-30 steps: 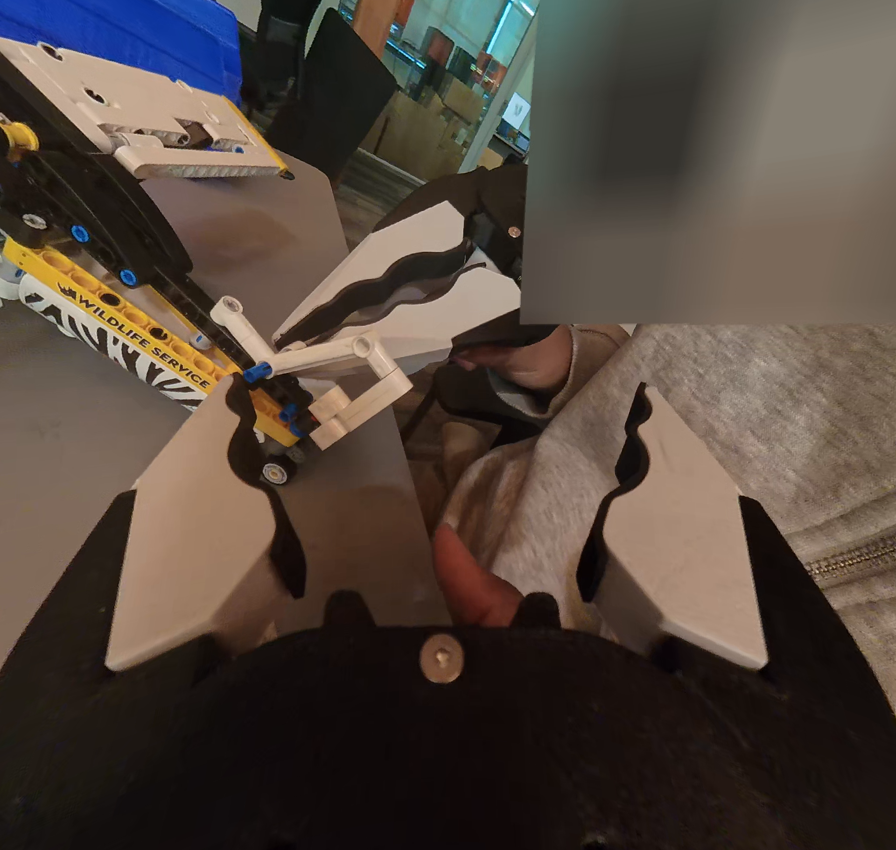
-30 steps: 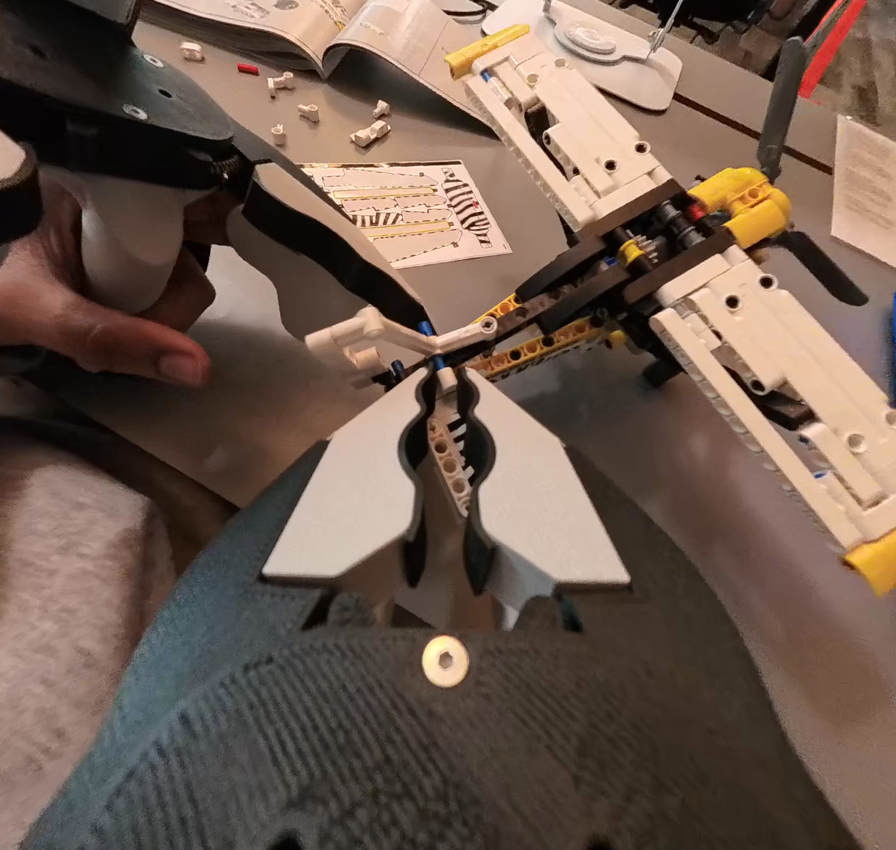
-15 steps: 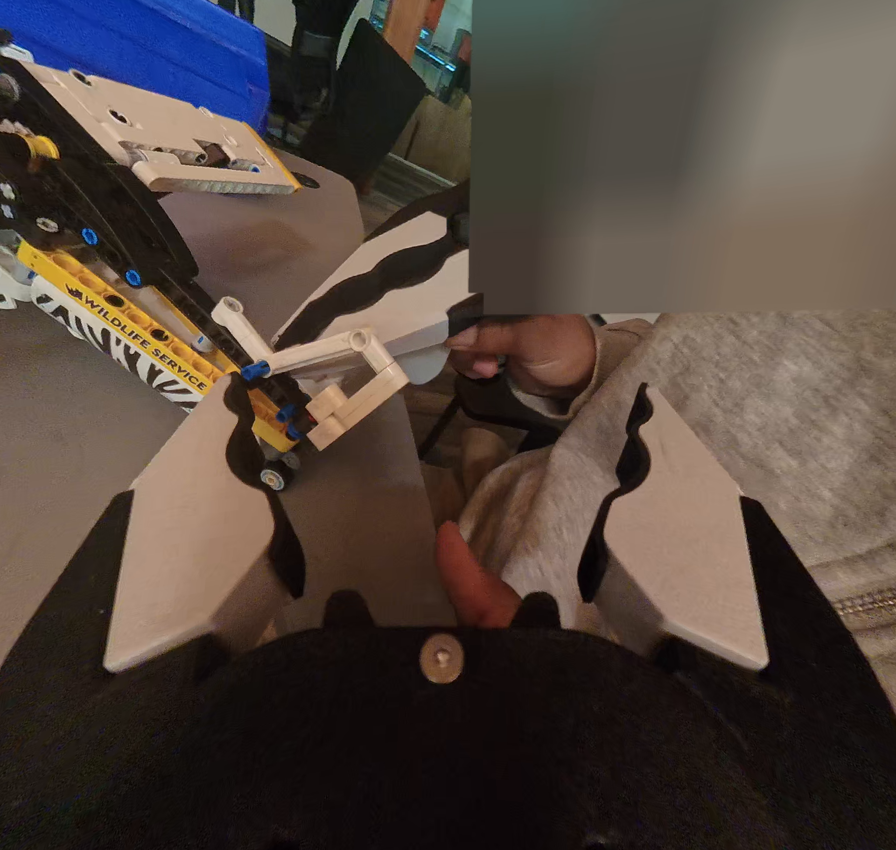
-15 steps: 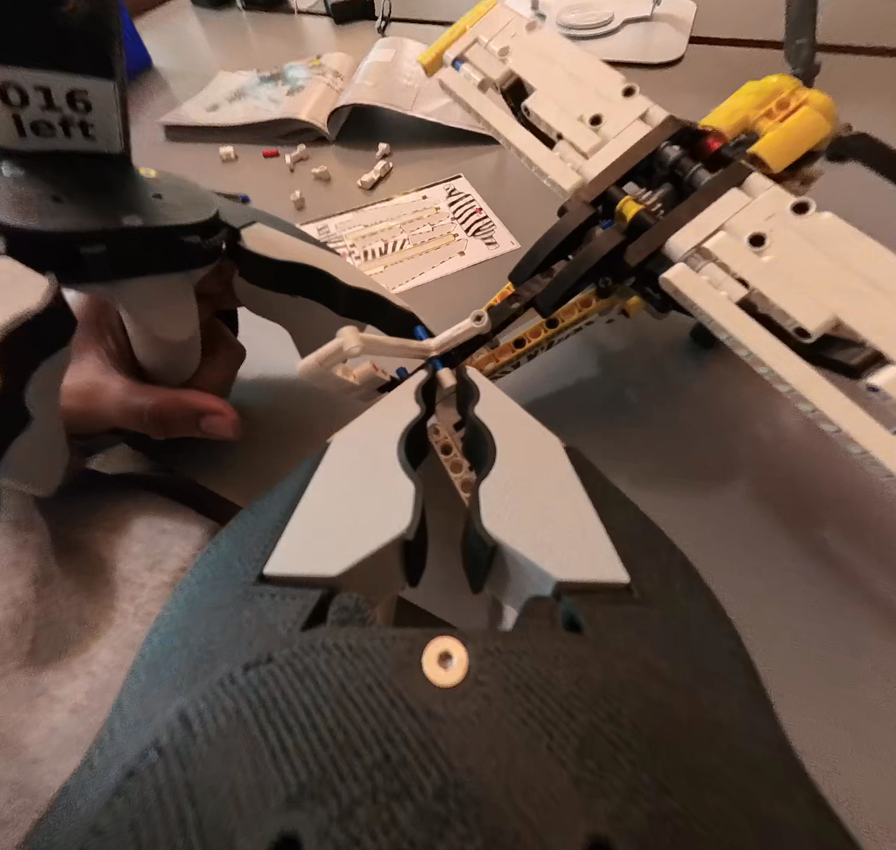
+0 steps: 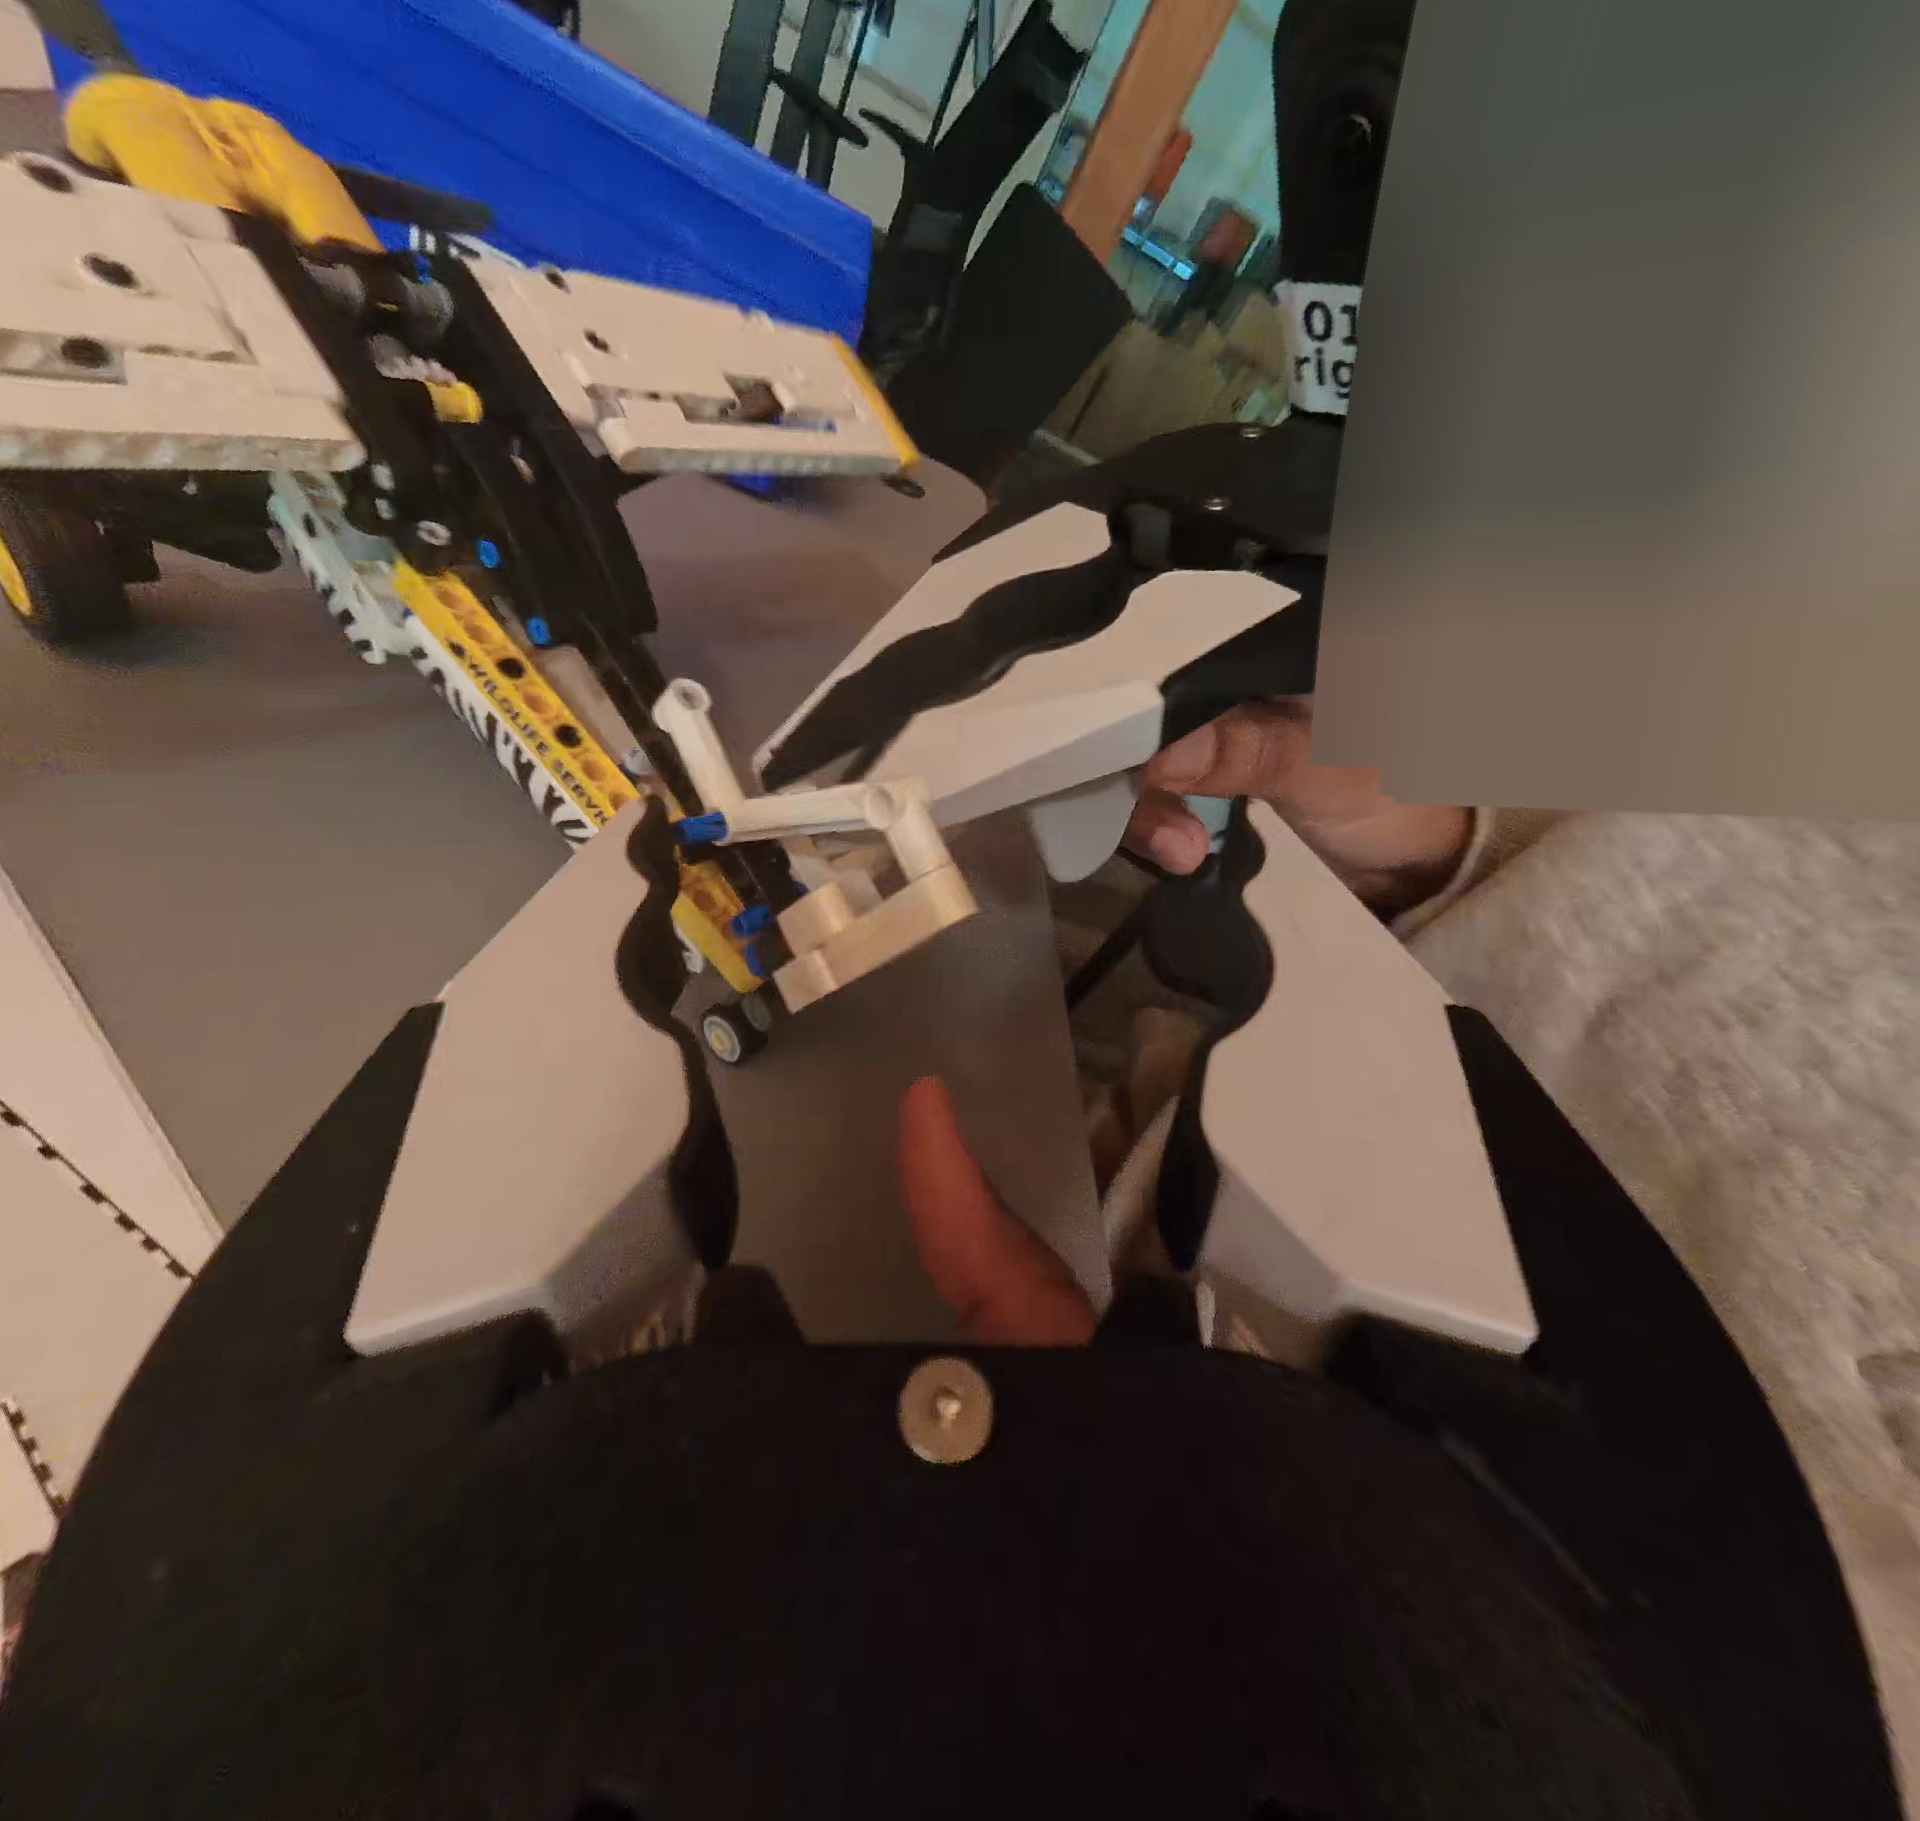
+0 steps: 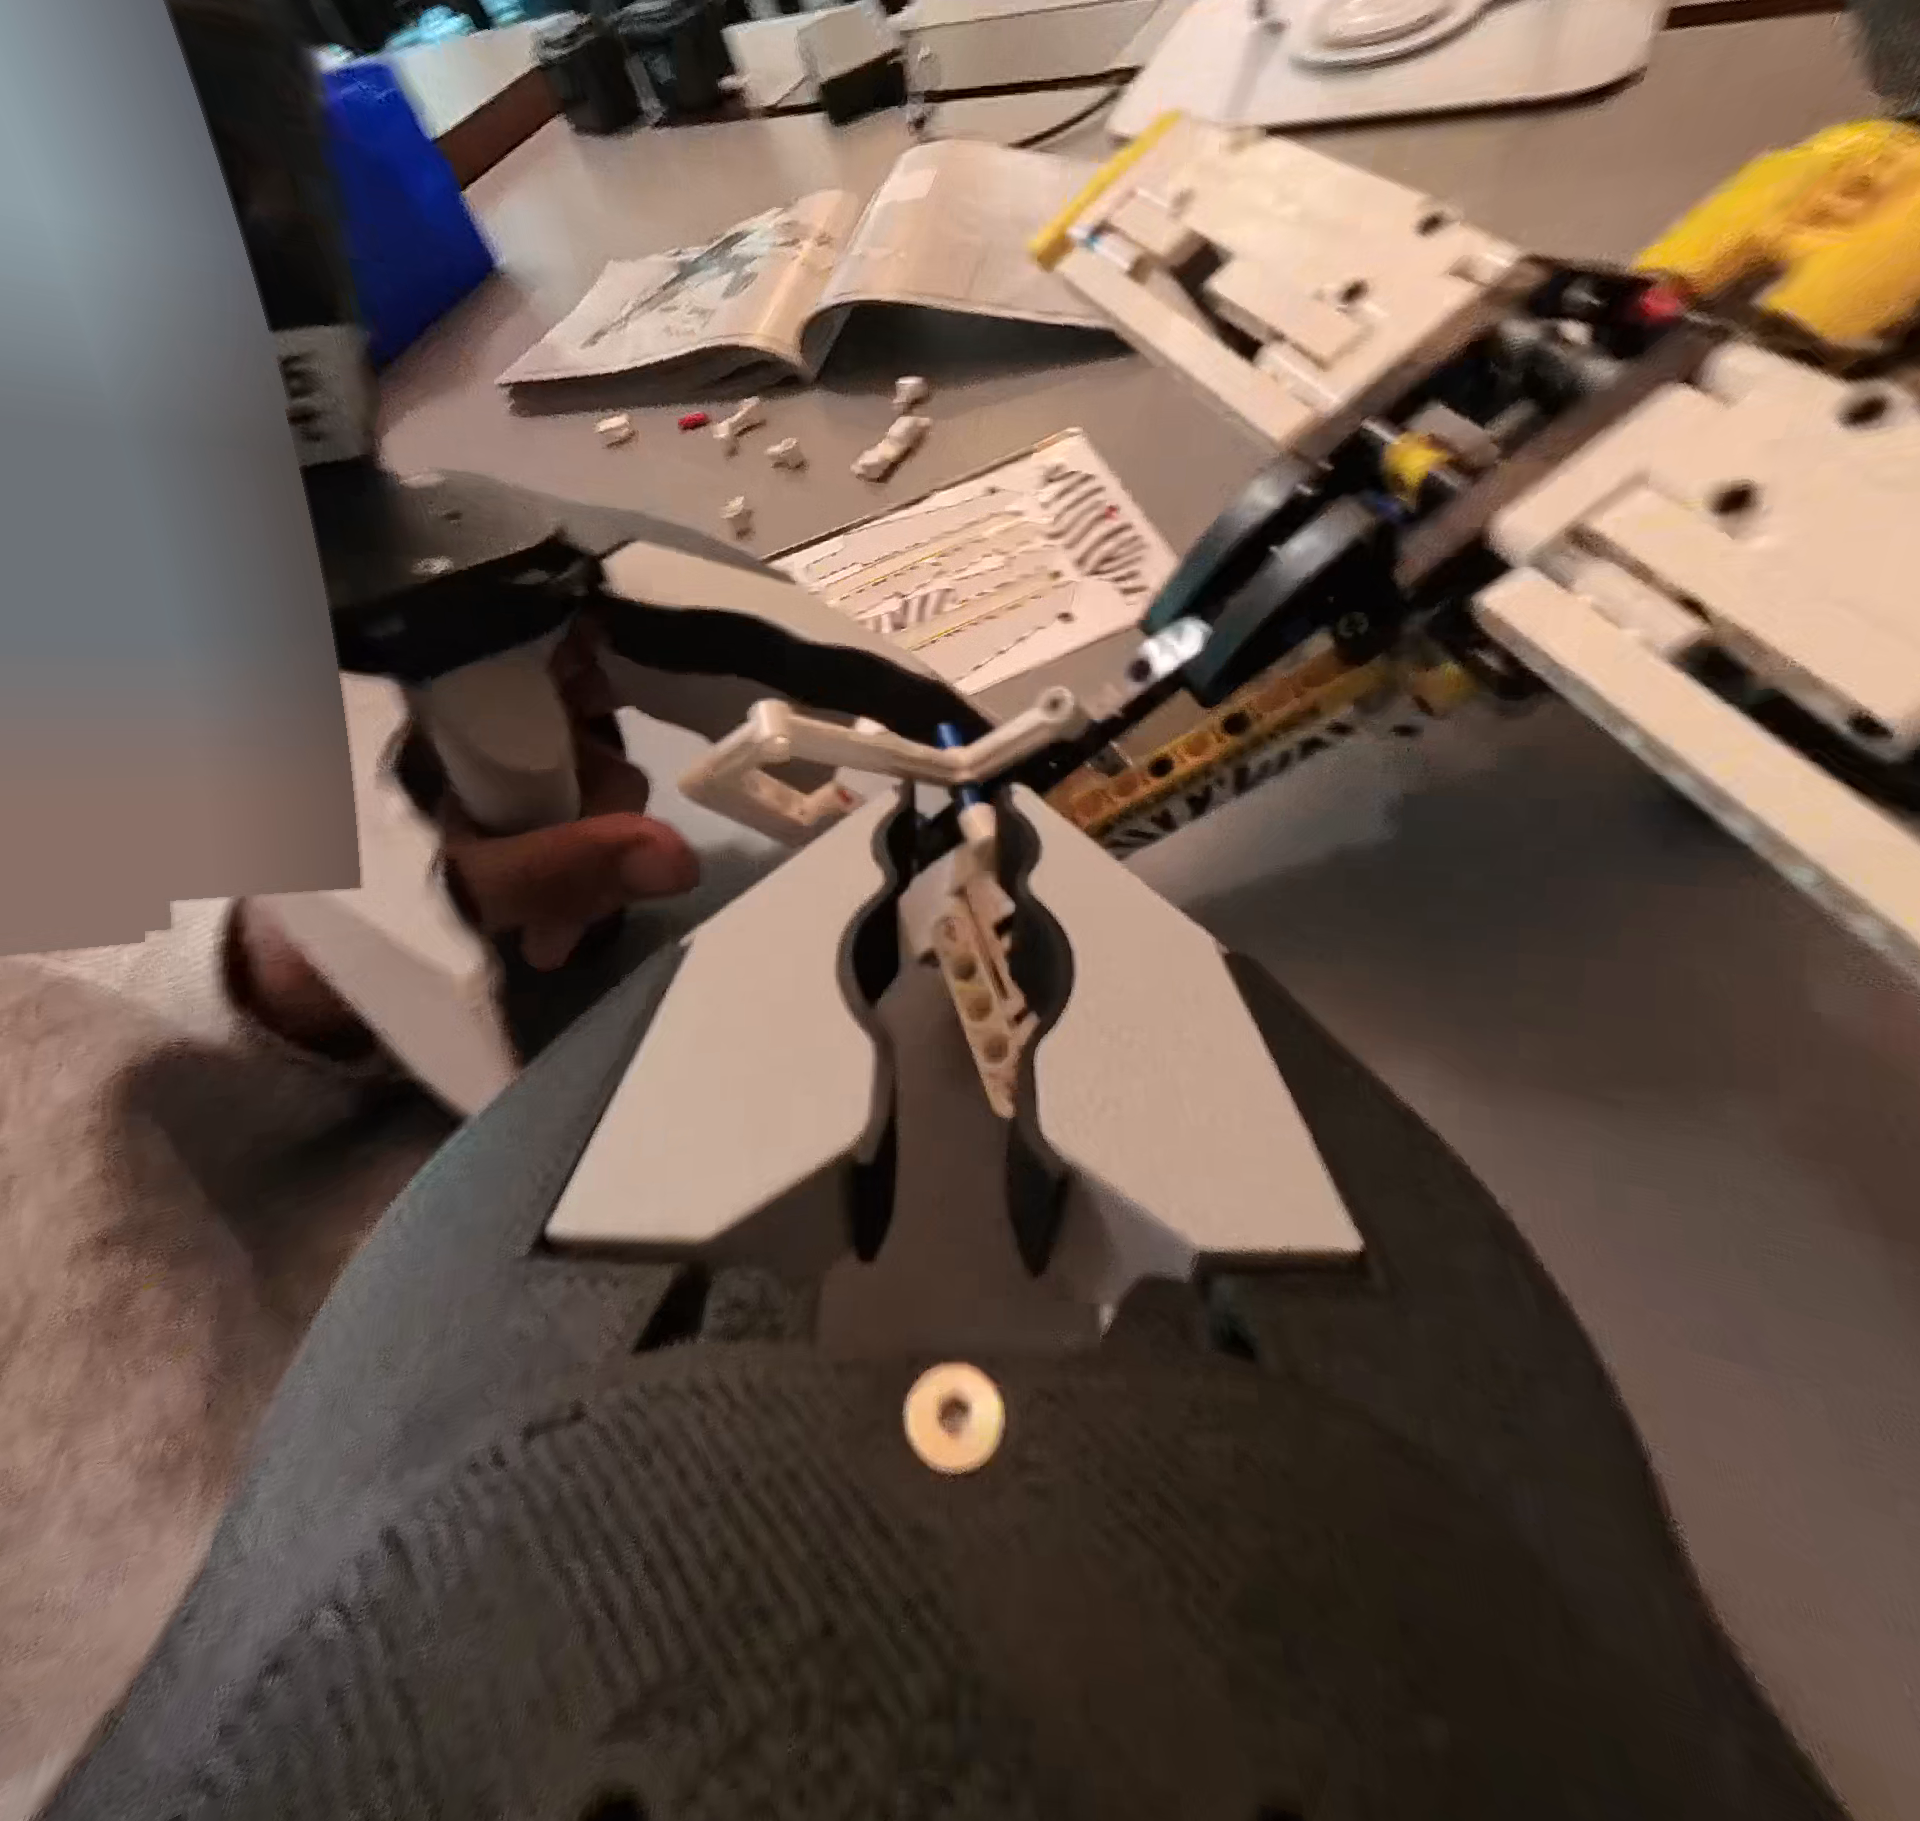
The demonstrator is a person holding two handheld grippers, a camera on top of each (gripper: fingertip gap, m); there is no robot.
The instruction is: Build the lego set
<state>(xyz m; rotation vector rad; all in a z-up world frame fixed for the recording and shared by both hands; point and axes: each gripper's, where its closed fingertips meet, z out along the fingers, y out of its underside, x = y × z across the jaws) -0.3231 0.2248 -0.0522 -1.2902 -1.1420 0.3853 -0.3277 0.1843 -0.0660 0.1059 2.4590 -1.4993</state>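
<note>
- Left wrist view: the left gripper [image 5: 935, 950] has its fingers wide apart and empty, near the tail of the lego plane [image 5: 436, 421], which stands on the grey surface [image 5: 208, 888]. Wings and body look largely built.
- Right wrist view: the right gripper [image 6: 951, 836] has its fingers clamped on a white beam [image 6: 982, 982] at the tail. Loose pieces [image 6: 883, 441] beside the open booklet [image 6: 831, 285], far left, suggest work remains.

Left gripper [image 5: 940, 950] gapes wide, its two pale fingers [image 5: 540, 1075] well apart with nothing between them; a fingertip [image 5: 961, 1221] of the holding hand pokes up behind; right gripper [image 6: 951, 815] is pinched nearly closed on a white beam [image 6: 982, 982]; the right hand [image 5: 1247, 784] wraps its handle below.
</note>
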